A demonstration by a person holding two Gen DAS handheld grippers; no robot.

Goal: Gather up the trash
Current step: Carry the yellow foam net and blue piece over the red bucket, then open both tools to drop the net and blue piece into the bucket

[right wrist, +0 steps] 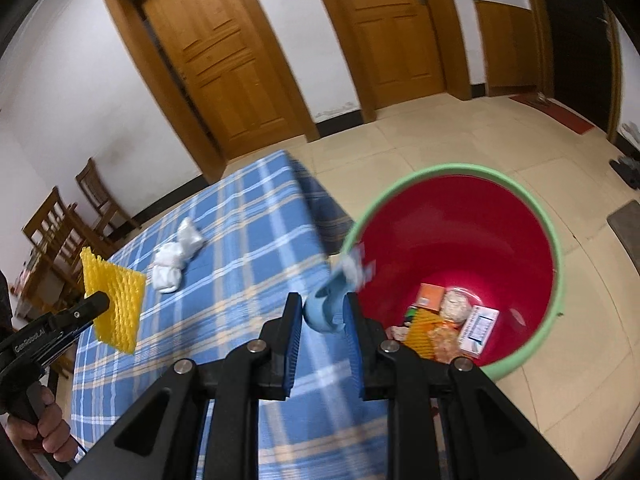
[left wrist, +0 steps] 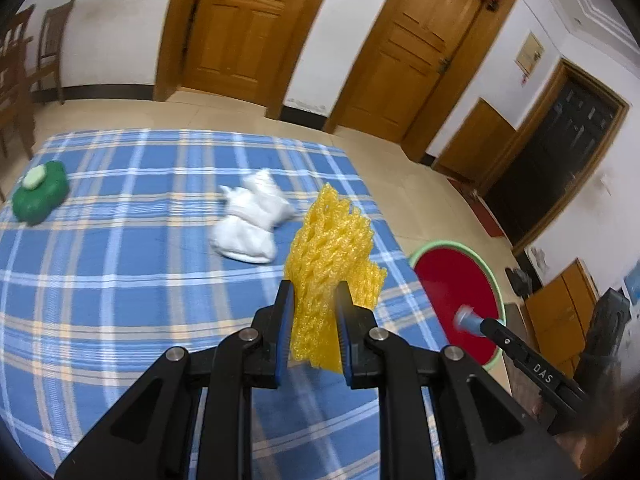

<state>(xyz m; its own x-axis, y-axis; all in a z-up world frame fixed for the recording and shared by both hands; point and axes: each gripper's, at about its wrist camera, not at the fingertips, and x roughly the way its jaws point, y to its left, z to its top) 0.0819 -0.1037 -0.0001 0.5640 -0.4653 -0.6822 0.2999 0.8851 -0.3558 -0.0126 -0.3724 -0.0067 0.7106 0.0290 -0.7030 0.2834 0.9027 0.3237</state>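
Note:
My left gripper (left wrist: 314,292) is shut on a yellow foam fruit net (left wrist: 334,248), held above the blue plaid tablecloth (left wrist: 120,280) near its right edge. The net (right wrist: 114,304) and that gripper (right wrist: 98,306) also show at the left of the right wrist view. My right gripper (right wrist: 322,308) is shut on a pale blue crumpled piece of trash (right wrist: 332,300), over the table edge beside the red bin with a green rim (right wrist: 556,280). That right gripper's tip (left wrist: 476,322) with the blue piece (left wrist: 466,316) hangs over the bin (left wrist: 460,272) in the left wrist view.
White crumpled cloth or tissue (left wrist: 252,220) lies mid-table; a green dish with a pale round object (left wrist: 38,192) sits far left. The bin holds several packets (right wrist: 448,320). Wooden chairs (right wrist: 72,224) stand beyond the table; doors (left wrist: 240,28) line the wall. A hand (right wrist: 44,428) holds the left gripper's handle.

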